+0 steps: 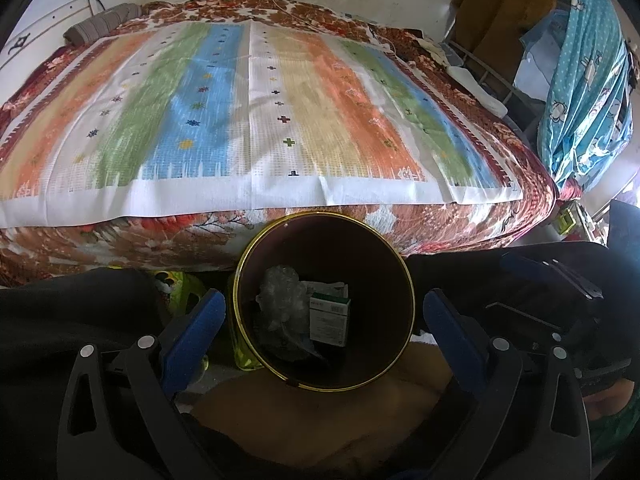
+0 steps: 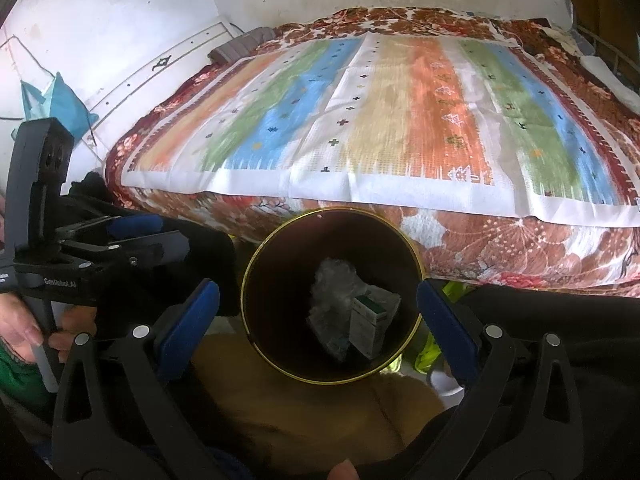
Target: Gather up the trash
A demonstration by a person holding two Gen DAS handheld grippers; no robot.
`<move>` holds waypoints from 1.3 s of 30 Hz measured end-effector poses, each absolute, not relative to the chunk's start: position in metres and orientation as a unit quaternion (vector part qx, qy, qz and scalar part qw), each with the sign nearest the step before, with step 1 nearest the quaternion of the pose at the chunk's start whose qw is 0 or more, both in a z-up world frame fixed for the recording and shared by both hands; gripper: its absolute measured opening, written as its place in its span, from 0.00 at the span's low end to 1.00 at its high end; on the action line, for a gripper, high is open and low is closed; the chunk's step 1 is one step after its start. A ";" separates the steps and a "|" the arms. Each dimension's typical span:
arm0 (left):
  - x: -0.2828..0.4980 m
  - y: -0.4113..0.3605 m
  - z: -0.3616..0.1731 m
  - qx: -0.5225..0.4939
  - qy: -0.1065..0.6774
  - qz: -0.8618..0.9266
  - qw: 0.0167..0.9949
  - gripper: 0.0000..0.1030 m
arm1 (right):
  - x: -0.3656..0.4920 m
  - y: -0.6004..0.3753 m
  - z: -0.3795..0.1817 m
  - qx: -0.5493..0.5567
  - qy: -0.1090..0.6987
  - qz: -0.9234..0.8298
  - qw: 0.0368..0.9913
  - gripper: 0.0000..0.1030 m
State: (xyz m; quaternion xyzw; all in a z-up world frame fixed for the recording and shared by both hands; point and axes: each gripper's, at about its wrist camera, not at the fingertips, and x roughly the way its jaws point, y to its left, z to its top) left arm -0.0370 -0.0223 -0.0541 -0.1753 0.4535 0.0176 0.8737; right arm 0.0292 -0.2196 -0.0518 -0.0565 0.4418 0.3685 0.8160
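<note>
A dark round bin with a gold rim stands on the floor against the bed; it also shows in the right wrist view. Inside lie a green-and-white carton and crumpled clear plastic. My left gripper is open and empty, its blue pads on either side of the bin. My right gripper is open and empty too, above the bin, pads spread wide.
A bed with a striped cloth over a red floral blanket fills the space behind the bin. Hanging blue fabric is at the right. A brown cushion lies below the grippers. The other gripper's body is at left.
</note>
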 end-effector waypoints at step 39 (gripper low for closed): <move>-0.034 -0.026 -0.059 -0.174 0.461 0.018 0.870 0.94 | 0.030 -0.219 -0.052 -0.050 0.451 0.376 0.808 0.92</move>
